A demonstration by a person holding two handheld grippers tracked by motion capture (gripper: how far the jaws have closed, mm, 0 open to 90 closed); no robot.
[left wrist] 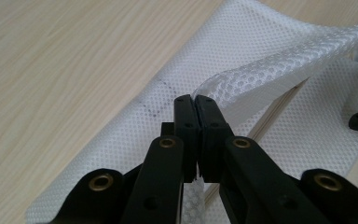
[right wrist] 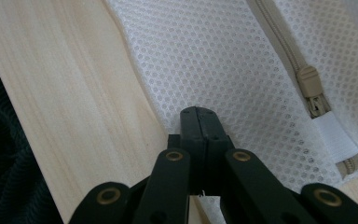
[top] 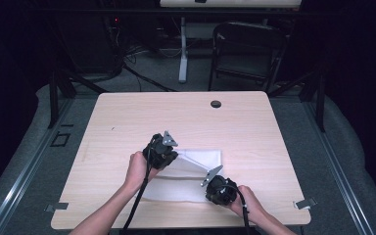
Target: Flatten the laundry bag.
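White mesh laundry bag [top: 191, 171]: light, limp, sags where lifted. Left gripper [left wrist: 196, 103] pinches a raised fold; right gripper [right wrist: 198, 114] clamps the near edge. Hold hems, not zipper [right wrist: 311, 88].

Materials: white mesh bag [left wrist: 279, 60], pale wood table [top: 127, 122].
Bag cloth perforated, matt; beige zipper [right wrist: 307, 84] plastic; tabletop smooth, grained.
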